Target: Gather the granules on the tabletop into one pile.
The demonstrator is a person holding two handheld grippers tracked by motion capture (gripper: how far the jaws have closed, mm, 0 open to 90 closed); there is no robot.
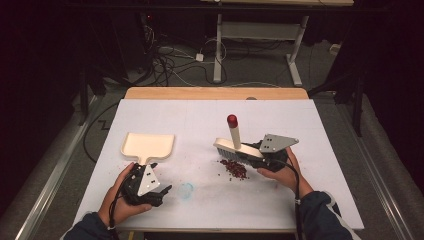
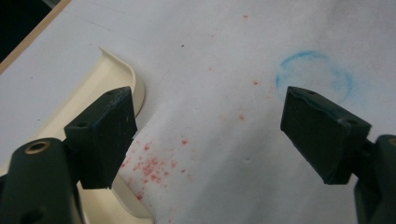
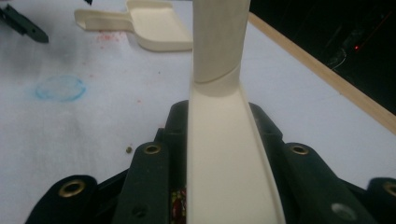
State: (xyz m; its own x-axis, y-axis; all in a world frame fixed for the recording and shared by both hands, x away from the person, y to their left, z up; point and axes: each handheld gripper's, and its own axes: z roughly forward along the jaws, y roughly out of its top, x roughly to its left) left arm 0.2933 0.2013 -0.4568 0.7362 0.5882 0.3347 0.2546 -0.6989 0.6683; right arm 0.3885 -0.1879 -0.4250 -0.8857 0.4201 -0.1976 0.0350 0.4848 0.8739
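Right gripper (image 1: 250, 152) clamps brush (image 1: 235, 146)

place: lab | signs: white-covered table (image 1: 150, 112), floor cables (image 1: 167, 62), dark curtains (image 1: 45, 65)

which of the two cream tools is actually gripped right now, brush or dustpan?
The brush: the right claw is shut on its body, beside the red crumbs. The dustpan lies free, with the open left claw near its handle.

One dustpan (image 1: 148, 146), one brush (image 1: 235, 147), one crumb pile (image 1: 234, 168)
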